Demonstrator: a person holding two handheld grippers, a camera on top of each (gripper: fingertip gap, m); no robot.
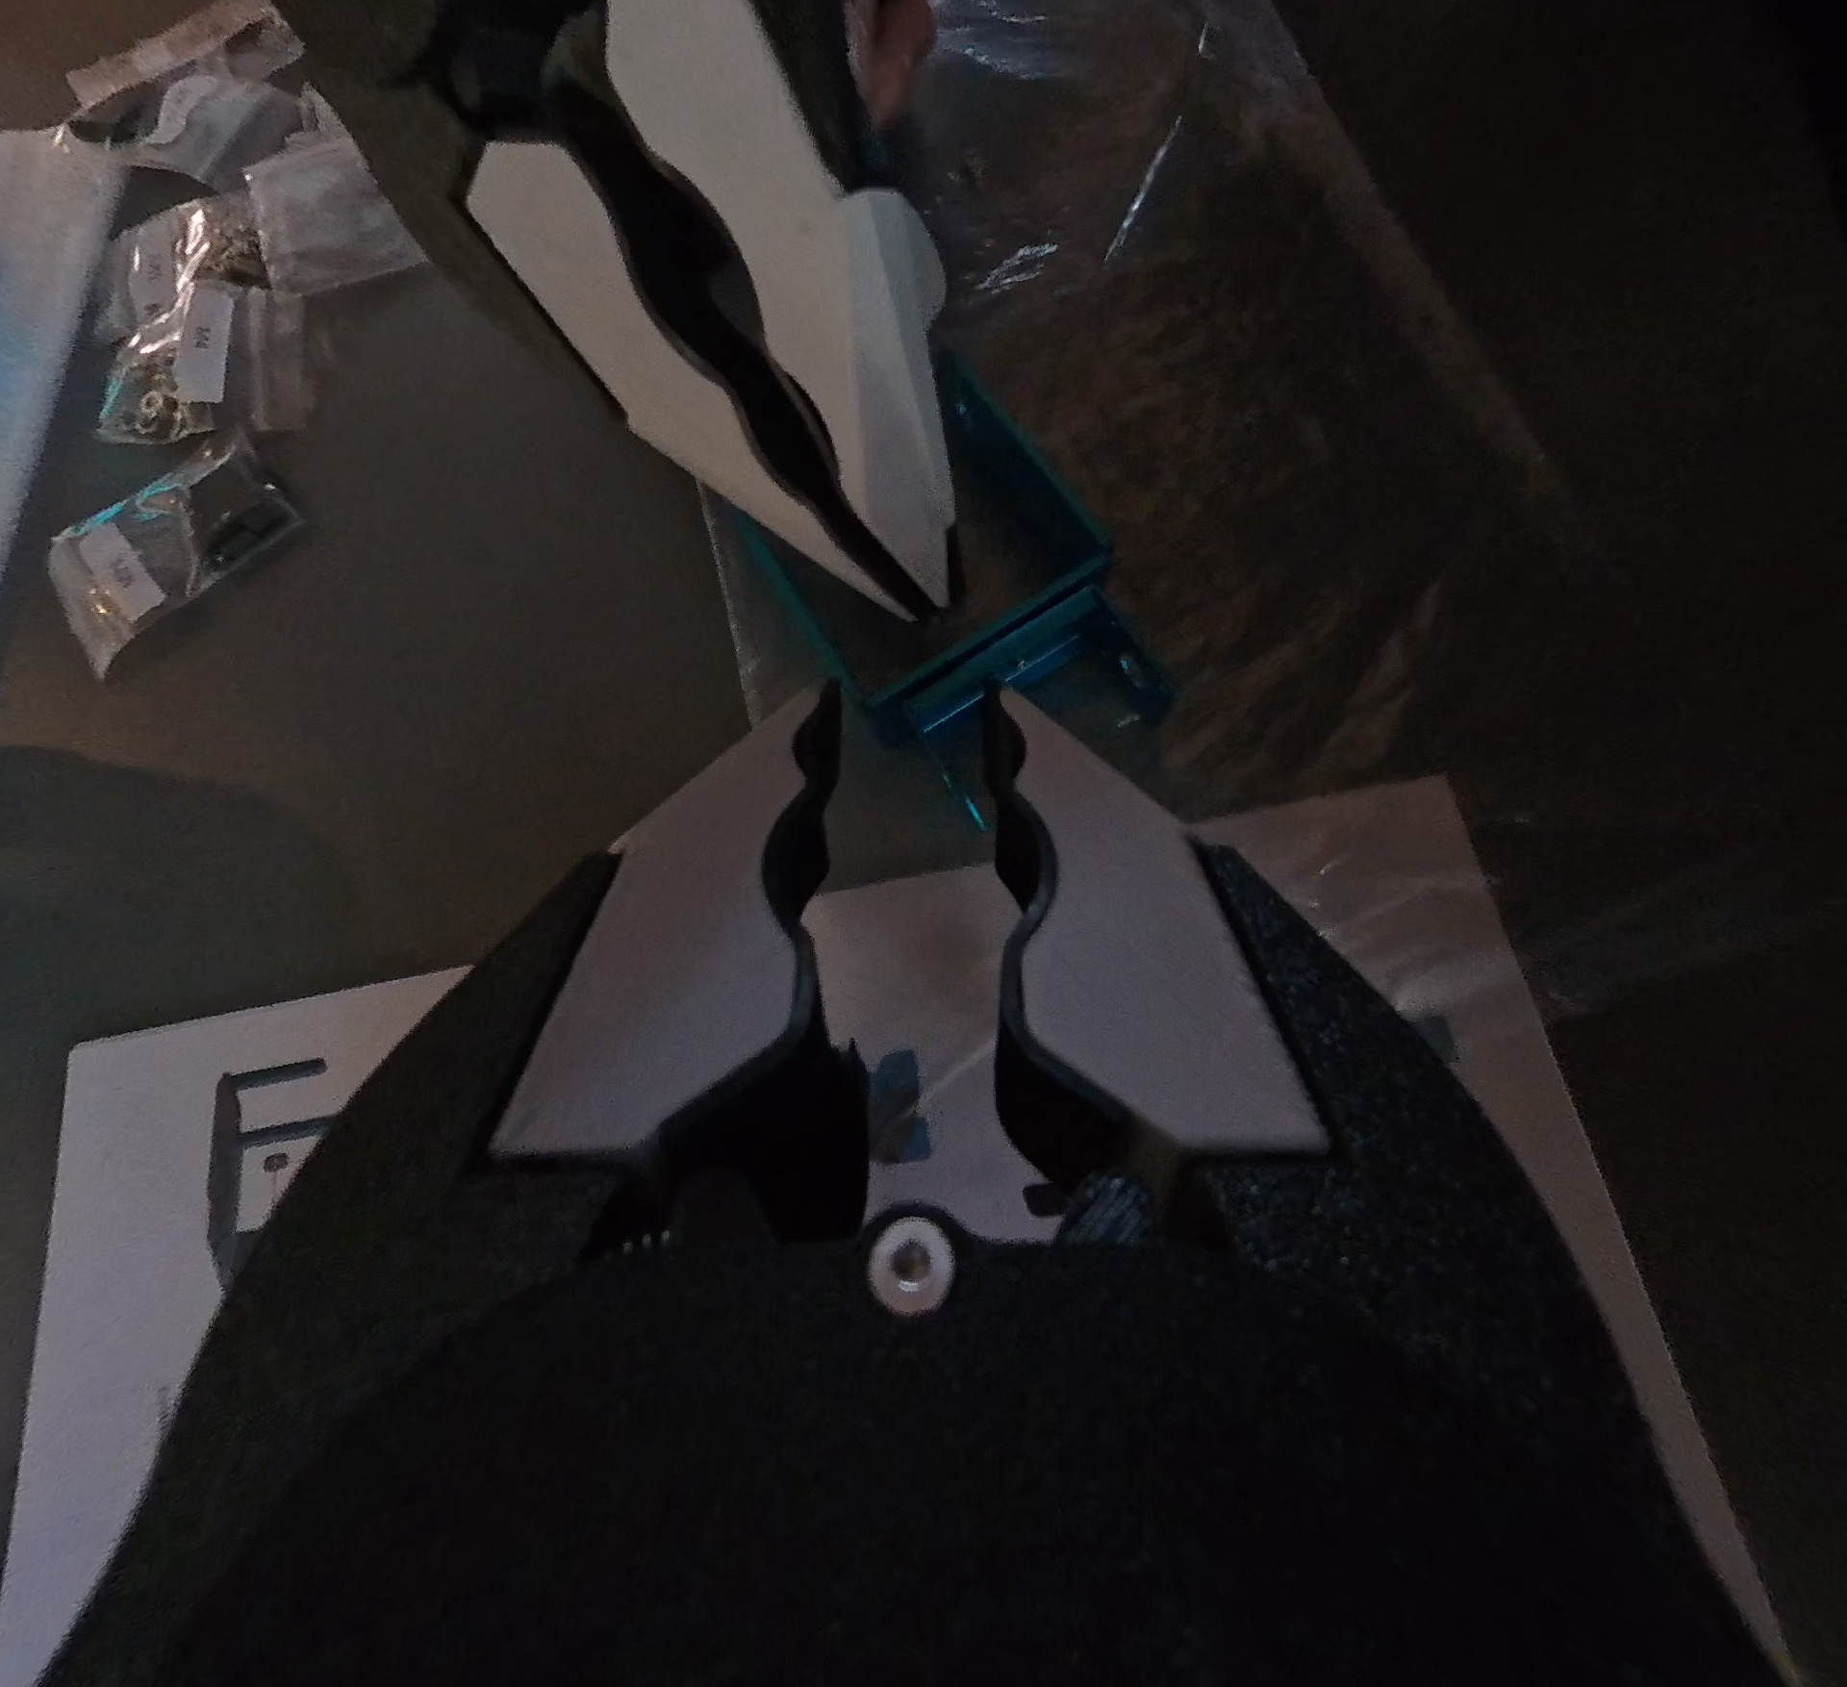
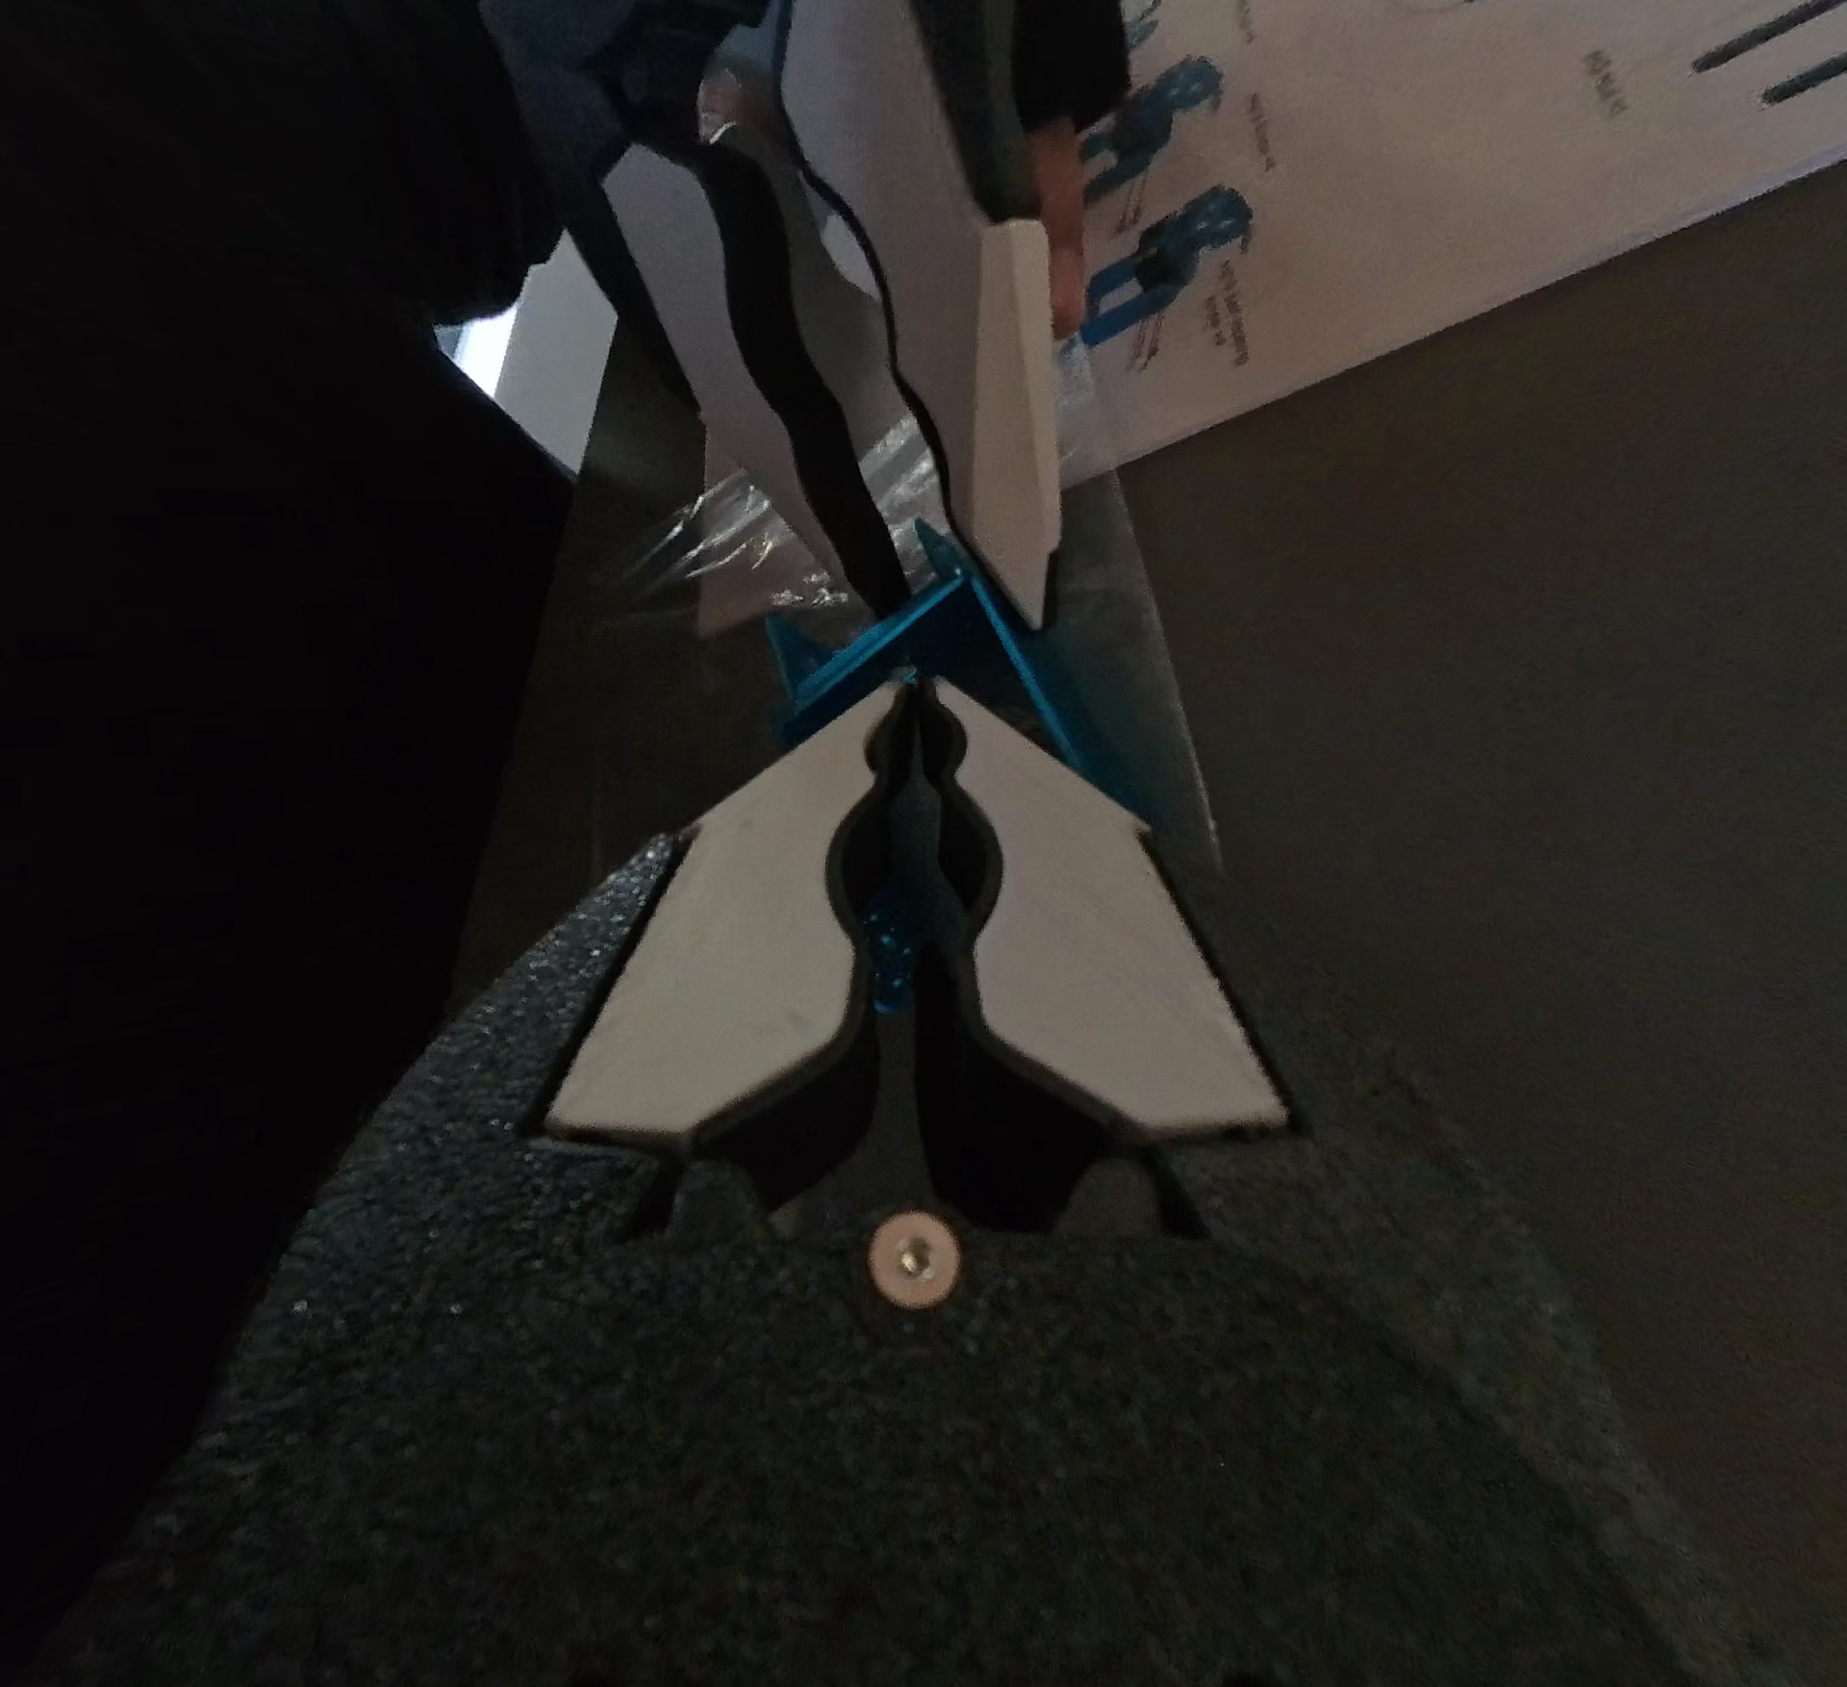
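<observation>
Printed sheet (image 2: 1499, 90) carries small captions, and bag labels (image 1: 205, 340) show print; all too blurred to read.

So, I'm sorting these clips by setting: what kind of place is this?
Probably a hobby or workshop table for kit assembly: small clear bags of hardware, a printed sheet of part diagrams, and a blue metal bracket lying on clear plastic wrap.

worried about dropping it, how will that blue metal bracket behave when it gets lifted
The blue metal bracket is probably stiff: thin, straight folded walls. Likely light, being open and hollow. Its smooth sheen may slip in the right tongs, which pinch only one thin edge.
</observation>
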